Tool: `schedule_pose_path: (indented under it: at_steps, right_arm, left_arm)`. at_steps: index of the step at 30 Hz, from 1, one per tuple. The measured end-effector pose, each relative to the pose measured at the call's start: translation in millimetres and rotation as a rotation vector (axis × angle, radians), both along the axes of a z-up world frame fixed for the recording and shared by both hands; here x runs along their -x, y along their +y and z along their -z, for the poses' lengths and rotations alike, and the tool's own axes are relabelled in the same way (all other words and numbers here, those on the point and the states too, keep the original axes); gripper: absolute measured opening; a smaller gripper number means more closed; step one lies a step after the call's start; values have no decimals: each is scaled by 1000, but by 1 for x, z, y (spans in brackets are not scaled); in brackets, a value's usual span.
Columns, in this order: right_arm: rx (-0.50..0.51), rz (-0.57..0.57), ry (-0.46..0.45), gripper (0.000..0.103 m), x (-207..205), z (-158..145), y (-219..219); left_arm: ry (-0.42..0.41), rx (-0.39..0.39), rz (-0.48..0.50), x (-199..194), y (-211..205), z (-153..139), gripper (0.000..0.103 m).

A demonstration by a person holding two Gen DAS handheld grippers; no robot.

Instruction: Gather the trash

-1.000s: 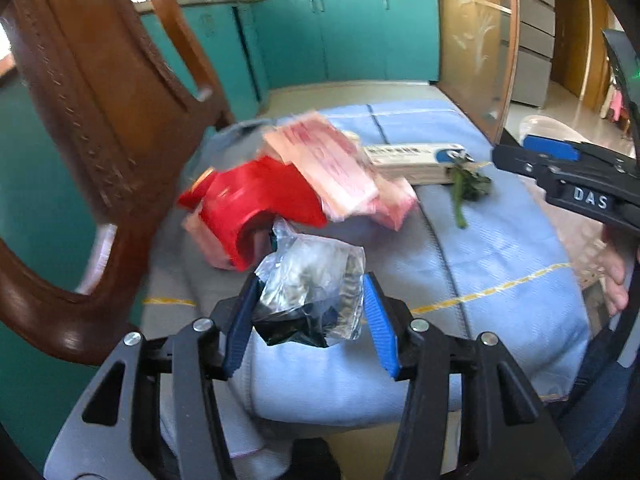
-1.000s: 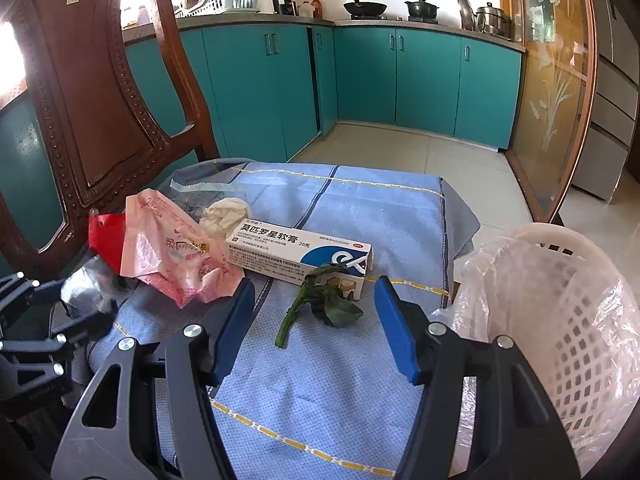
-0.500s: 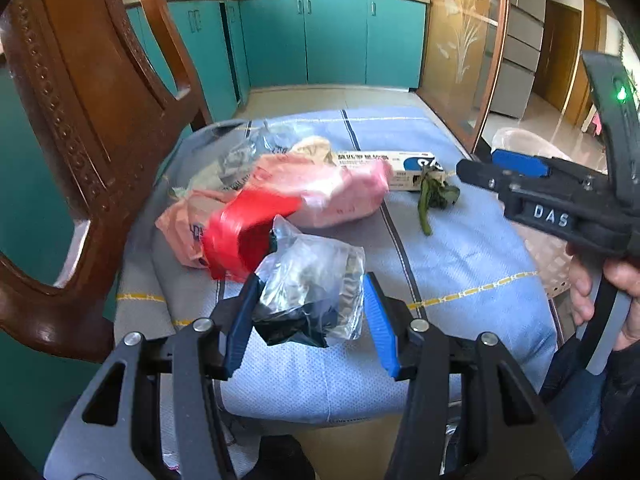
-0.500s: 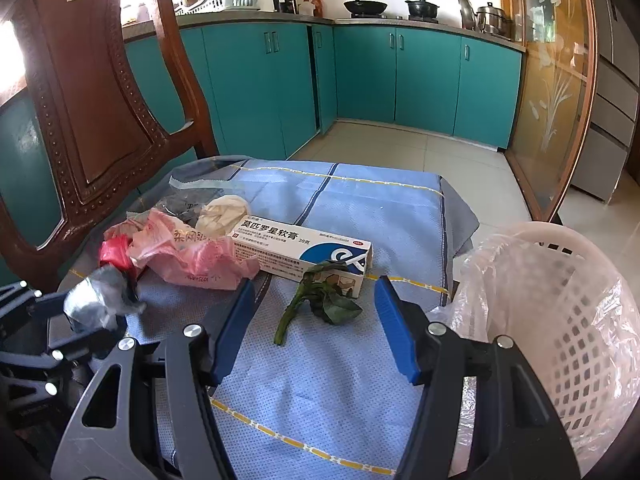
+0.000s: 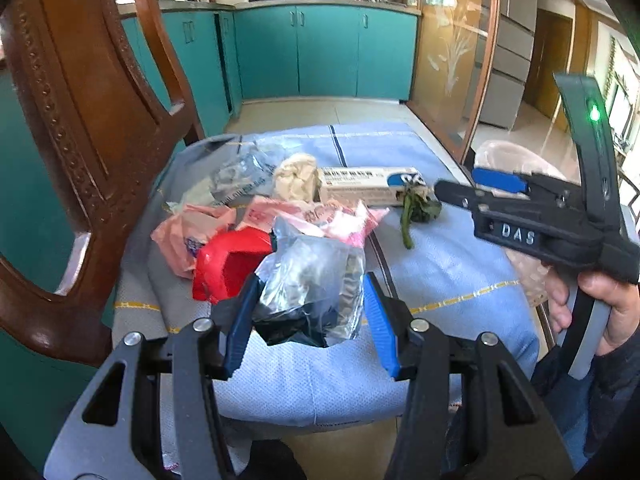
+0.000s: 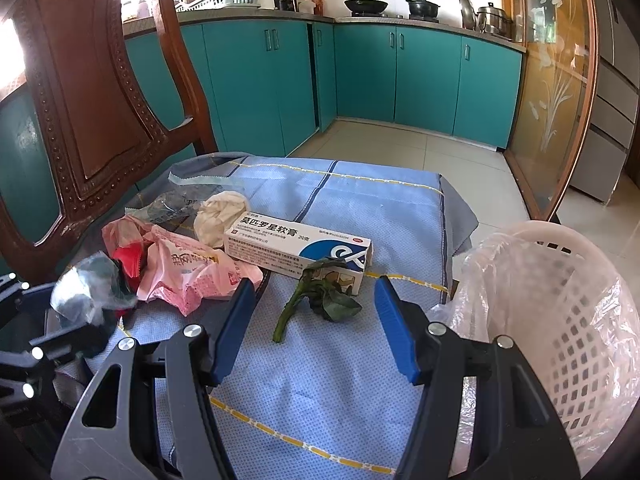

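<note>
**One wrapper in my grip, most of the trash still on the chair**

Left wrist view: my left hand-held gripper [image 5: 306, 312] is clamped on a crumpled clear wrapper [image 5: 310, 288], lifted just above the blue cloth [image 5: 460, 280]. It isn't binned yet.

Right wrist view: my right hand-held gripper [image 6: 316, 328] stands apart and empty over the wilted leaf [image 6: 320, 300]. The ointment box [image 6: 296, 246], pink bag [image 6: 184, 272] and crumpled tissue [image 6: 220, 216] remain. The lined basket [image 6: 560, 320] waits beside the chair, so I judge the job barely begun.
</note>
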State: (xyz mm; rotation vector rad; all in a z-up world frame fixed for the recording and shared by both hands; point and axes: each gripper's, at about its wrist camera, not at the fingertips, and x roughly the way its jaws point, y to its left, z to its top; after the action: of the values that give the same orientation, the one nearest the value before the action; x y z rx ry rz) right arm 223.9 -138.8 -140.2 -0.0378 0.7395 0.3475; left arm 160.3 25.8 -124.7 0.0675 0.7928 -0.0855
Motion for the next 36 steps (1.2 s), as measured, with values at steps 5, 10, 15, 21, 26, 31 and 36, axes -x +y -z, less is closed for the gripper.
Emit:
schedule_pose_path:
  at_steps: [5,10,15,21,26,31,36]
  right_arm:
    - [2,0,1,61,0,1,0]
    - [7,-3,2,61,-1,2,1]
    - [10,-3,4,61,-1,3,1]
    - [14,-7,5,61,-1,3,2]
    - [20,-10,6,61,-1,4,2]
    - [23,-11,7,61,-1,4,2]
    - [25,-14,6,61,0,5,2]
  left_arm:
    - [-25,11,-17,0,6,-6,53]
    - [-18,15,-14,0,5,-3,53]
    - [-39,20,-22,1,6,-6,53]
    - [-37,25,-30,1,9,-4,53]
    - [-31,24,-23,1,6,-2,53]
    - [-29,24,-23,1,6,-2,53]
    - [-35,27,-29,2,8,-3,53]
